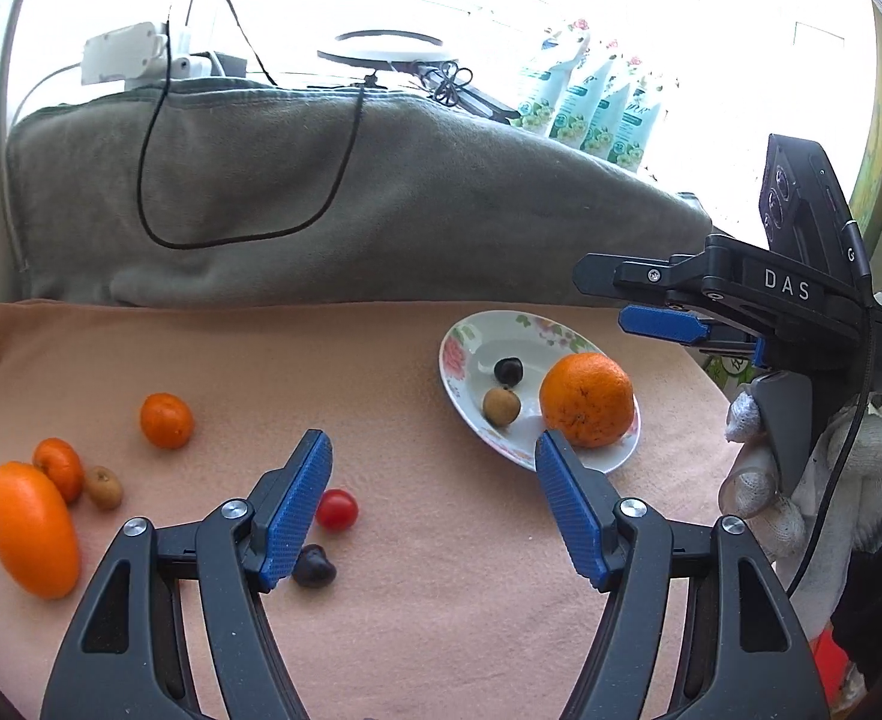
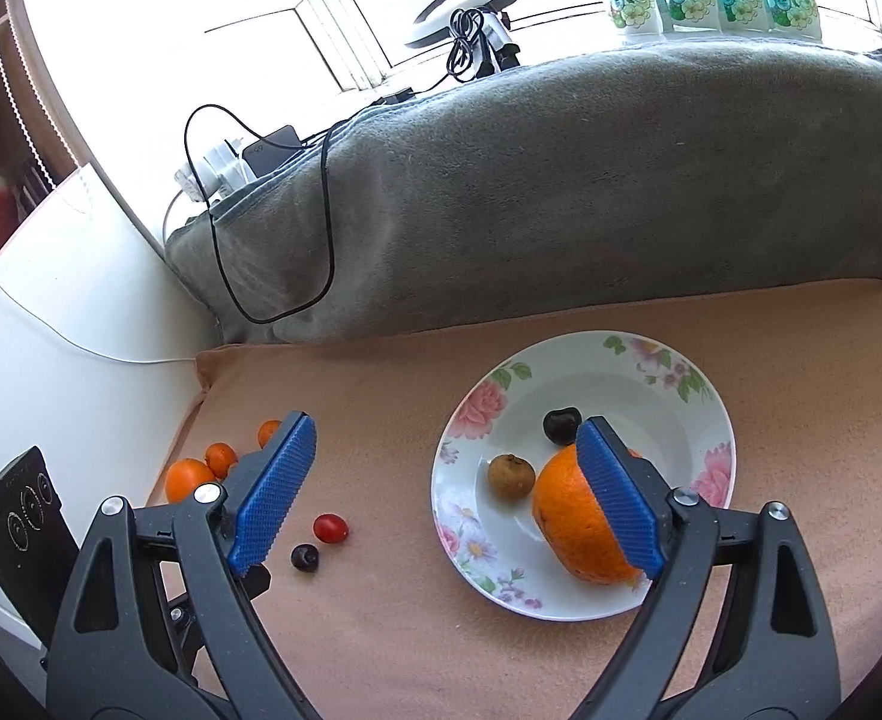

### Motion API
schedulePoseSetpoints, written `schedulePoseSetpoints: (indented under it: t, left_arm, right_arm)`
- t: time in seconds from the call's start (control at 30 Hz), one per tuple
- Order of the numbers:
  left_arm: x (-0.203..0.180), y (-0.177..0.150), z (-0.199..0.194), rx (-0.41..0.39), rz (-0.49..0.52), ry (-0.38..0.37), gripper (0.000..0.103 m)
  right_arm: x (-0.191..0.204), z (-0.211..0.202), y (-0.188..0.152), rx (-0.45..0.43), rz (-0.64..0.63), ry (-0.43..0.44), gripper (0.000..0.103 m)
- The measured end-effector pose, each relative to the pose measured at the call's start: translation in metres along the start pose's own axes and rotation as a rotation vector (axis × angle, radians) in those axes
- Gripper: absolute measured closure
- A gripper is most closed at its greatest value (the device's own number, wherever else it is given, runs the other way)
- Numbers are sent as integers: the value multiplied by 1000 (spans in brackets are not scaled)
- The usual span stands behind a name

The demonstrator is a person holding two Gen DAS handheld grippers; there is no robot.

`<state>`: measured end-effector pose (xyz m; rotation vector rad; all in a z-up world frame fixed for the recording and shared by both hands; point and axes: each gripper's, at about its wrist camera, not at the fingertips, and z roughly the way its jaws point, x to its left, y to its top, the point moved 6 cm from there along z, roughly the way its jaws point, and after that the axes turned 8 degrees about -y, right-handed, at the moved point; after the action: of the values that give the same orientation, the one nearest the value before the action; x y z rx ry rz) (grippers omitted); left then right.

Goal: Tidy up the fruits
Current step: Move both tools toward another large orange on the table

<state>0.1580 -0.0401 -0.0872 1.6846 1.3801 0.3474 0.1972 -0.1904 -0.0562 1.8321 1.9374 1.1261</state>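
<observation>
Peach-coloured cloth covers your worktop (image 1: 411, 540), and on it, right of centre in the left wrist view, sits the white floral-rimmed ceramic plate (image 1: 471, 342). The plate holds a large round orange (image 1: 585, 399), a small brown round fruit (image 1: 501, 405) and a small dark purple fruit (image 1: 508, 369); the dark one lies apart from the orange.

At the lower left of that view you have more fruit on the cloth: a long oval orange (image 1: 30, 528) touching a small mandarin (image 1: 59, 468), with a second brown fruit (image 1: 104, 487) just beside that mandarin, and another mandarin (image 1: 166, 420) farther up on its own. A red cherry tomato (image 1: 336, 509) and a second dark purple fruit (image 1: 314, 565) lie near the left blue pad.

Your left gripper (image 1: 435, 504) has its fingers spread and empty above the cloth. Your right gripper (image 2: 447, 492) also stands released, wide apart, gripping nothing; one finger overlaps the large orange in the right wrist view, though I cannot tell if it touches. A grey blanket (image 1: 321, 192) fills the upper frame.
</observation>
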Motion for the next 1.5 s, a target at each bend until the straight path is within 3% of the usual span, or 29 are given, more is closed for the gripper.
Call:
schedulePoseSetpoints:
  t: [0.4, 0.63, 0.9, 1.07, 1.2, 1.3, 1.5]
  left_arm:
    - [59, -10, -73, -83, -42, 128, 33]
    - [98, -28, -120, -125, -94, 209, 33]
    - [140, -66, -148, -68, -145, 279, 33]
    - [157, -75, -166, -88, -204, 262, 33]
    - [154, -81, -162, -31, -142, 317, 33]
    - [152, -75, -166, -51, -126, 315, 33]
    - [168, -74, -153, -65, -186, 277, 33]
  right_arm:
    - [76, 13, -13, 40, -100, 49, 12]
    - [133, 27, -29, 104, -155, 121, 12]
    - [186, 48, -48, 145, -199, 176, 12]
    - [209, 52, -55, 196, -138, 280, 12]
    - [228, 59, -67, 227, -179, 296, 12]
    - [247, 68, -75, 254, -213, 324, 12]
    - [275, 87, -91, 291, -261, 347, 12]
